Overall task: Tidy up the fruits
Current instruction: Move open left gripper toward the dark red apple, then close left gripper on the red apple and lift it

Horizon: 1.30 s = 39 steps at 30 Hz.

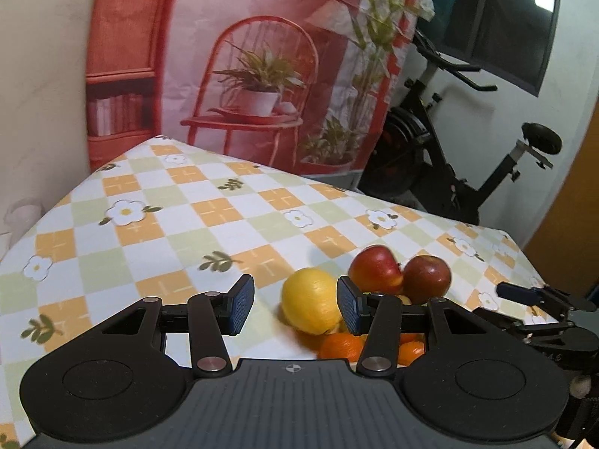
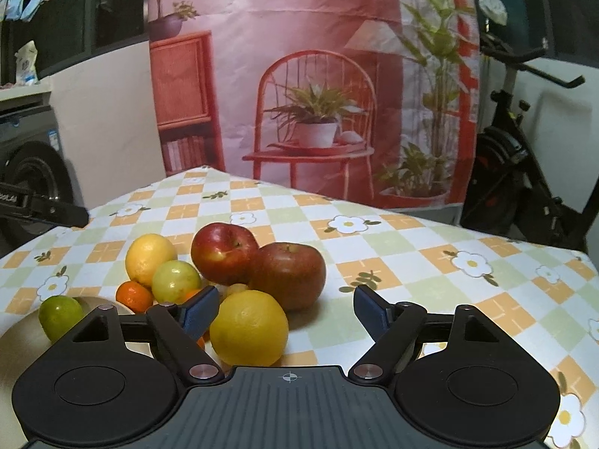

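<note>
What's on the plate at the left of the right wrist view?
One green lime sits on the plate near its far rim. The right claw, jaws open, has its body covering the plate's near part, so anything there is hidden.

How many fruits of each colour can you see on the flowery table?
Counting in the right wrist view:
Red round apples: 2
Yellow round lemons: 2
Green round fruits: 2
Small orange tangerines: 1 clearly; the left wrist view hints at more, partly hidden behind the gripper fingers.
Total: 7 clearly visible.
</note>
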### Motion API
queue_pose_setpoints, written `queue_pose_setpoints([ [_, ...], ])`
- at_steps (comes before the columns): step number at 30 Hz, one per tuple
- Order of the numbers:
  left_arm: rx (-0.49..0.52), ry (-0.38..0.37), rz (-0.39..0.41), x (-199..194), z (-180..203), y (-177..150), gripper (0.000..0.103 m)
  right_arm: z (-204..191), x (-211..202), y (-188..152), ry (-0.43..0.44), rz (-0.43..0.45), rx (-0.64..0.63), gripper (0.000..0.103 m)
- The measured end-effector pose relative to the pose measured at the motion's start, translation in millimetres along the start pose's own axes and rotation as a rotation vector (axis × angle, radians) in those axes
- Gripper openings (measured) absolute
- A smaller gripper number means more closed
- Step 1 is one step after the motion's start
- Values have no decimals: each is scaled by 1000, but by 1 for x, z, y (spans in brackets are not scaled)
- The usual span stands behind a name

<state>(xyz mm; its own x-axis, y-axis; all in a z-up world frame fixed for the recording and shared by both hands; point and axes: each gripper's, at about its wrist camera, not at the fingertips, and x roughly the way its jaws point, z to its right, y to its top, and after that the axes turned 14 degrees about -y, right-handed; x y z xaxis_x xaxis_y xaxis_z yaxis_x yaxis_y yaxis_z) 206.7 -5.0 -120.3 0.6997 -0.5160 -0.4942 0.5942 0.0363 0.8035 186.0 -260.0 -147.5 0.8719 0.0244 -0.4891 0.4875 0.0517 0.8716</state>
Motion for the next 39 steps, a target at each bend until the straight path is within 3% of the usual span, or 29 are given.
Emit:
queue_pose_setpoints([
  [10, 79, -29, -16, 34, 25, 41, 51, 11, 28, 17, 34, -35, 25, 79],
  [14, 108, -90, -85, 66, 33, 48, 50, 11, 47, 20, 54, -71, 19, 81],
  [17, 127, -161, -131, 89, 39, 49, 42, 13, 59, 21, 73, -88, 42, 78],
  [23, 46, -277, -231, 137, 38, 51, 41, 12, 82, 22, 116, -131, 39, 69],
  [30, 30, -349, -303, 169, 43, 50, 41, 14, 96, 20, 175, -174, 68, 66],
  [39, 30, -376, -363, 185, 42, 44, 36, 18, 104, 17, 206, -193, 104, 64],
])
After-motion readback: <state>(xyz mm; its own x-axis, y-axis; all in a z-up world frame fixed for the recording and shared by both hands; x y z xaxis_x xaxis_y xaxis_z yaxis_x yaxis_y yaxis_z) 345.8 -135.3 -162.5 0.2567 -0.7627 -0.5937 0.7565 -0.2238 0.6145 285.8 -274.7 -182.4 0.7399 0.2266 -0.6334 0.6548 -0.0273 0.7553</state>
